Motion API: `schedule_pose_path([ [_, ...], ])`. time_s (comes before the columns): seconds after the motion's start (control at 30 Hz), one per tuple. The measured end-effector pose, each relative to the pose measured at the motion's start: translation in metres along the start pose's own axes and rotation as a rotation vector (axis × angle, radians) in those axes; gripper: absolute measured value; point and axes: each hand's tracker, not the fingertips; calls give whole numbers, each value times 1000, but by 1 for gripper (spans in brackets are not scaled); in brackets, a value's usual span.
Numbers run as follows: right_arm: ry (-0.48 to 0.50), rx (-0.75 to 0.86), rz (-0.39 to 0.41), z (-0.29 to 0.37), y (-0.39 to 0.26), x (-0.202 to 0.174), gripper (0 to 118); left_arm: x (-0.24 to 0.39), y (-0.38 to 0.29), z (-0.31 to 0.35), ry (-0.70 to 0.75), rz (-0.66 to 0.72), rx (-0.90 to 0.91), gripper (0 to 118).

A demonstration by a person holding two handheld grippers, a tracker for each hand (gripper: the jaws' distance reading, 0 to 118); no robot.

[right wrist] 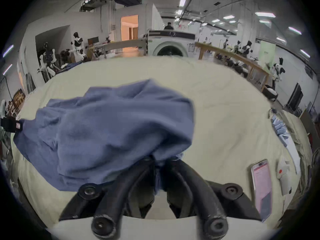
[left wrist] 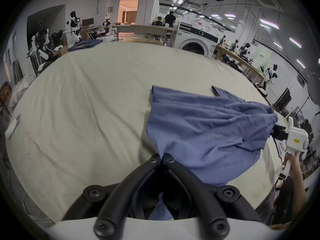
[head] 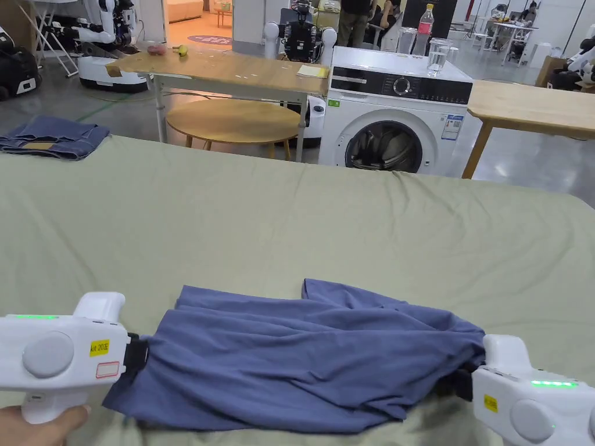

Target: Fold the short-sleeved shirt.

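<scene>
A blue short-sleeved shirt (head: 302, 354) lies rumpled near the front edge of the green-covered table (head: 290, 220). My left gripper (head: 142, 354) is shut on the shirt's left edge; in the left gripper view its jaws (left wrist: 161, 159) meet on blue cloth (left wrist: 207, 127). My right gripper (head: 465, 380) is shut on the shirt's right edge, where cloth bunches up; in the right gripper view the shirt (right wrist: 107, 131) drapes over the closed jaw tips (right wrist: 160, 159). The shirt hangs slightly taut between the two grippers.
A folded dark-blue garment (head: 52, 136) lies at the table's far left corner. A phone (right wrist: 262, 185) rests on the table to my right. Behind the table stand a washing machine (head: 395, 116), wooden tables (head: 232, 69) and a round stool (head: 232, 122).
</scene>
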Motion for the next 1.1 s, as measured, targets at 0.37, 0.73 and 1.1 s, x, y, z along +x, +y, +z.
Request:
schedule_pose_path([
  [0.37, -3, 277, -50, 67, 115, 33, 7, 1, 125, 65, 13, -54, 265, 0],
  [0.73, -8, 439, -40, 95, 266, 8, 7, -4, 272, 117, 66, -44, 428, 0],
  [1.1, -59, 514, 8, 88, 344, -8, 7, -9, 329, 126, 109, -49, 483, 0],
])
